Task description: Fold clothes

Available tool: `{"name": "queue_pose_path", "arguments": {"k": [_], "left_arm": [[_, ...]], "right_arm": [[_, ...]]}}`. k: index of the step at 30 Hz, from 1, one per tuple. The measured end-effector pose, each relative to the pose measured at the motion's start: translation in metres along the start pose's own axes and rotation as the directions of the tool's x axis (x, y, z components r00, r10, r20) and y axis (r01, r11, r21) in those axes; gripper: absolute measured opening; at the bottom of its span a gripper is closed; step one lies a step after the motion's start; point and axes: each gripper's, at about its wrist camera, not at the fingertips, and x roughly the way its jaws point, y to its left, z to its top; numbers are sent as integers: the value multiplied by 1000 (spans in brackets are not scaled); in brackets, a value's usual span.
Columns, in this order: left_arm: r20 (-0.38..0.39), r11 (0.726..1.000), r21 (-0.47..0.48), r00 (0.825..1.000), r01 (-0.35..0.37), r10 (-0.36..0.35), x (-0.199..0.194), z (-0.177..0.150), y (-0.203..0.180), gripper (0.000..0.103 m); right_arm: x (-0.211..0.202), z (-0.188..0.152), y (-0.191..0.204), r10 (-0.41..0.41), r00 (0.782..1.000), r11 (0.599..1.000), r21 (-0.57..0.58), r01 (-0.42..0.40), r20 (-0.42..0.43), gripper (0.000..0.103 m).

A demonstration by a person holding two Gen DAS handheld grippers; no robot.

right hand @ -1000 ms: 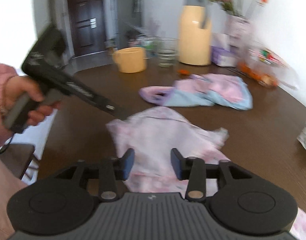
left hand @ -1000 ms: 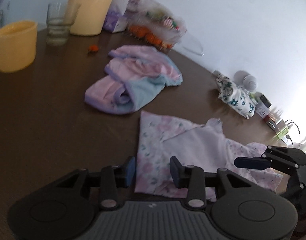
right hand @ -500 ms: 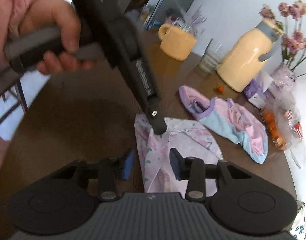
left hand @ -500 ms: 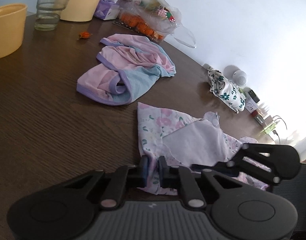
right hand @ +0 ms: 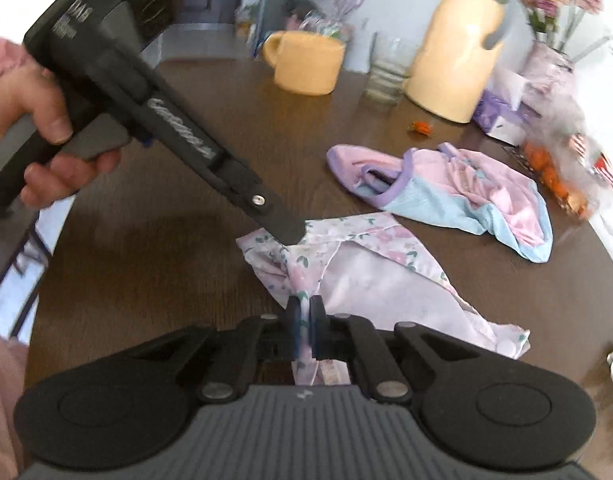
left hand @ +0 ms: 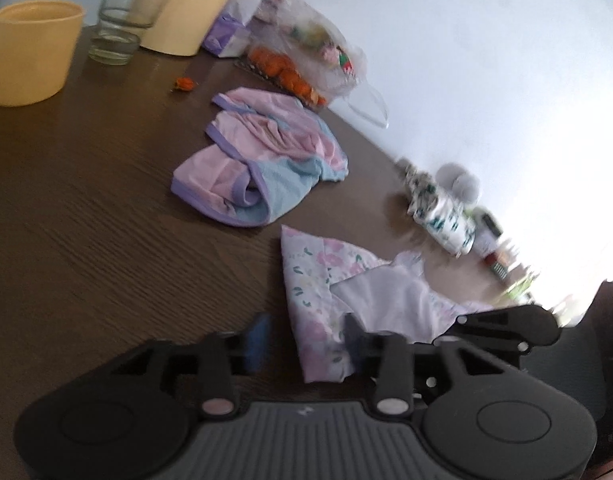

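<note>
floral cotton, pink on white, lies crumpled near the front edge of the dark wooden desk (left hand: 86, 208). this garment (left hand: 326, 284) is the one being folded. the right tool (right hand: 305, 330), half open a second ago, has clamped tight on a bunched strip of its near hem. the left tool (left hand: 302, 338), pinched almost shut on the cloth's left edge half a second ago, is opening again, its blue pads standing apart with that edge between them but not pressed. in the right view its tip reaches down onto the cloth's far corner, a hand (right hand: 30, 132) round the grip. the hold seems to have passed from left to right, so the fold itself is likely not yet begun; the left probably needs a fresh bite before the cloth can be lifted and doubled over. a pink-and-blue top (left hand: 262, 160) waits unfolded just beyond. a mug (left hand: 30, 64), glass (left hand: 126, 20) and jug (right hand: 458, 52) stand well back.
</note>
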Motion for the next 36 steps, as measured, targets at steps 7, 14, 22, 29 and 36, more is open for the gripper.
{"name": "queue_pose_path", "arguments": {"k": [7, 14, 22, 29, 36], "left_arm": [[61, 978, -159, 990, 137, -128, 11, -6, -8, 65], [86, 948, -297, 992, 113, -92, 35, -17, -17, 44], [138, 944, -315, 989, 101, -60, 40, -27, -23, 13], [157, 947, -316, 988, 55, -5, 44, -31, -29, 15], [191, 984, -180, 981, 0, 35, 42, -28, -48, 8]], "right_arm": [[-29, -7, -12, -60, 988, 986, 162, 36, 146, 4], [-36, -15, -4, -50, 979, 983, 185, 13, 196, 4], [-57, -32, -10, 8, 980, 979, 198, -49, 201, 7], [-93, -64, -53, -125, 983, 957, 276, 85, 131, 12], [-86, -83, -77, -148, 985, 942, 315, 113, 88, 12]]}}
